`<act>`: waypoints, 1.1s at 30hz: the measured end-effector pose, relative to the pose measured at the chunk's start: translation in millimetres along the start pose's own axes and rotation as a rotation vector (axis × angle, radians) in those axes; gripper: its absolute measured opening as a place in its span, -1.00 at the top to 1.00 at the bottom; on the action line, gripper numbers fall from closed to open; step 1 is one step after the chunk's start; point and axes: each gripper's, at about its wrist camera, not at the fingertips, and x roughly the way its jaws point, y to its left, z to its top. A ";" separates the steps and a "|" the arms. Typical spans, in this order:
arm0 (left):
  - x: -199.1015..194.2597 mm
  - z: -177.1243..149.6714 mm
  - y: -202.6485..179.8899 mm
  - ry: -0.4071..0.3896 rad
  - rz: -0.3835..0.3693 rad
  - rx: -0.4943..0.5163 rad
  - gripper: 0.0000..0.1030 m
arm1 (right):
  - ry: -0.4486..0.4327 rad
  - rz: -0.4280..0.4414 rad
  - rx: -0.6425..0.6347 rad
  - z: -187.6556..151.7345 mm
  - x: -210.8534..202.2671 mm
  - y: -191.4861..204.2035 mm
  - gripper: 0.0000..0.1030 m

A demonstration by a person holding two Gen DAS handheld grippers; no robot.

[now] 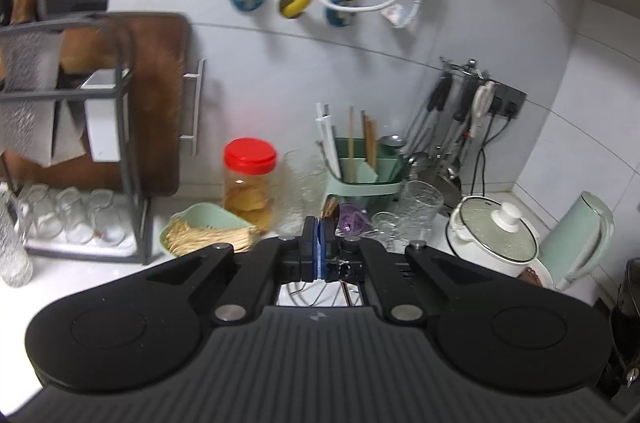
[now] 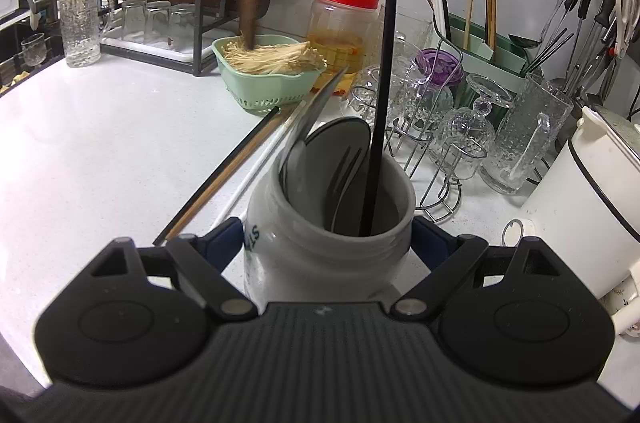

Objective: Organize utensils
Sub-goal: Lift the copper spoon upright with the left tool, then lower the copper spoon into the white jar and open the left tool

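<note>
My right gripper is shut on a grey ceramic utensil jar standing on the white counter. The jar holds a black chopstick, a fork and a metal spoon leaning out to the left. Loose chopsticks lie on the counter left of the jar. In the left wrist view my left gripper is shut on a thin metal utensil whose shiny tip sticks out past the pads. It is held above the counter, facing the green utensil caddy.
A green basket of enoki mushrooms, a red-lidded jar, a wire rack of glass cups, a glass mug and a white pot crowd the counter's back and right. A dish rack stands at the left.
</note>
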 end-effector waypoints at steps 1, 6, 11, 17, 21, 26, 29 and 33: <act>-0.3 -0.3 -4.1 -0.001 -0.009 0.004 0.98 | -0.001 0.002 -0.002 0.1 0.3 0.7 -0.79; 10.0 -6.9 -21.0 0.018 -0.014 0.051 0.98 | -0.007 0.017 -0.013 -1.5 -2.2 4.3 -0.79; 20.9 -18.0 -31.8 0.041 -0.022 0.087 0.98 | -0.011 0.026 -0.019 -3.3 -5.0 5.6 -0.79; 34.1 -34.7 -41.3 0.072 -0.011 0.140 0.98 | -0.016 0.028 -0.017 -4.4 -5.7 4.6 -0.79; 42.2 -41.8 -42.3 0.101 -0.013 0.146 0.98 | -0.020 0.031 -0.020 -5.5 -6.5 5.0 -0.79; 46.6 -47.4 -46.0 0.127 -0.020 0.179 0.98 | -0.022 0.034 -0.024 -6.0 -6.4 4.4 -0.79; 47.8 -51.2 -49.8 0.159 -0.039 0.205 0.98 | -0.019 0.037 -0.031 -5.8 -6.4 4.6 -0.79; 50.5 -55.9 -52.7 0.231 -0.079 0.214 0.98 | -0.016 0.040 -0.035 -5.8 -6.6 4.7 -0.78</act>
